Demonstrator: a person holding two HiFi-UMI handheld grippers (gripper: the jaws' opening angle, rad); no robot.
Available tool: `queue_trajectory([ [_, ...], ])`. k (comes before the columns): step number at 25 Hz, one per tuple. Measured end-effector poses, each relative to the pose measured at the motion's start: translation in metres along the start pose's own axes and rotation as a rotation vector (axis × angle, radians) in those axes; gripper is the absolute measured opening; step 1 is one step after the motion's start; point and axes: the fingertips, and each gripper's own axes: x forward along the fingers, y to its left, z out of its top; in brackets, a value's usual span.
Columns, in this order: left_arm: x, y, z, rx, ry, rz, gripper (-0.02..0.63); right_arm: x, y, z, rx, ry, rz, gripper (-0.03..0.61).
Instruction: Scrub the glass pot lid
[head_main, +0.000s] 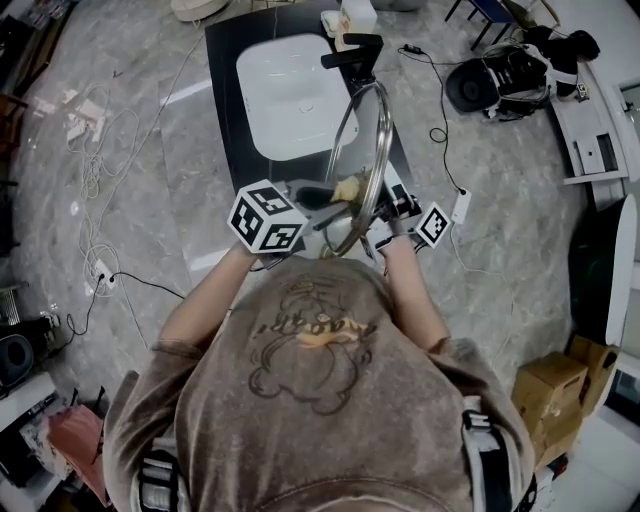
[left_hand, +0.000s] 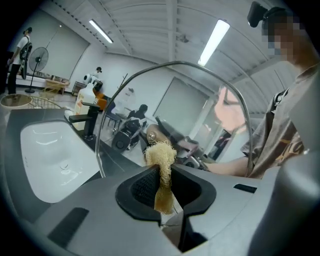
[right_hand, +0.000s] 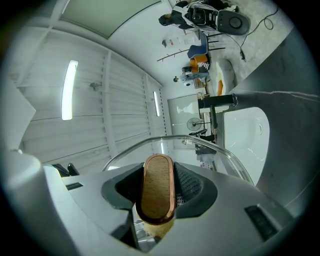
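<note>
Left gripper (left_hand: 162, 175): jaws clenched on a tan loofah scrubber (left_hand: 161, 154), whose frayed tip projects toward the glass. Right gripper (right_hand: 158, 200): jaws clamped across the wooden knob (right_hand: 158, 185) of the glass pot lid (head_main: 372, 140). The lid is held on edge in the air, at the near right side of the white sink basin (head_main: 290, 95). A black faucet (head_main: 352, 52) stands at the basin's far right.

Contact between scrubber and glass cannot be confirmed.

Recommended procedure:
- Lock the knob grip so the lid cannot swivel.
- Press the scrubber tip squarely onto the glass.
- Work in overlapping strokes from rim to centre.
- Position the lid above the basin so drips fall in.
</note>
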Motion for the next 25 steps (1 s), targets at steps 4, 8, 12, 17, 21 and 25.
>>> queue_trajectory([
  [4,-0.007,-0.020,0.008,0.027,-0.004,-0.035,0.072,-0.003,-0.005,0.002,0.004,-0.008,-0.012,0.172],
  [8,-0.013,-0.034,0.024,0.056,-0.036,-0.058,0.072,-0.006,-0.010,0.002,0.009,-0.007,-0.028,0.172],
  [12,-0.018,-0.041,0.039,0.066,-0.070,-0.076,0.072,-0.007,-0.011,0.000,0.014,-0.005,-0.028,0.172],
  [17,-0.026,-0.045,0.060,0.069,-0.125,-0.092,0.072,-0.008,-0.011,-0.006,0.011,0.009,-0.034,0.172],
  [21,-0.028,-0.041,0.075,0.078,-0.162,-0.084,0.072,-0.009,-0.012,-0.011,0.014,0.033,-0.039,0.172],
  [25,-0.029,-0.031,0.090,0.078,-0.199,-0.068,0.073,-0.007,-0.011,-0.014,0.013,0.054,-0.034,0.172],
])
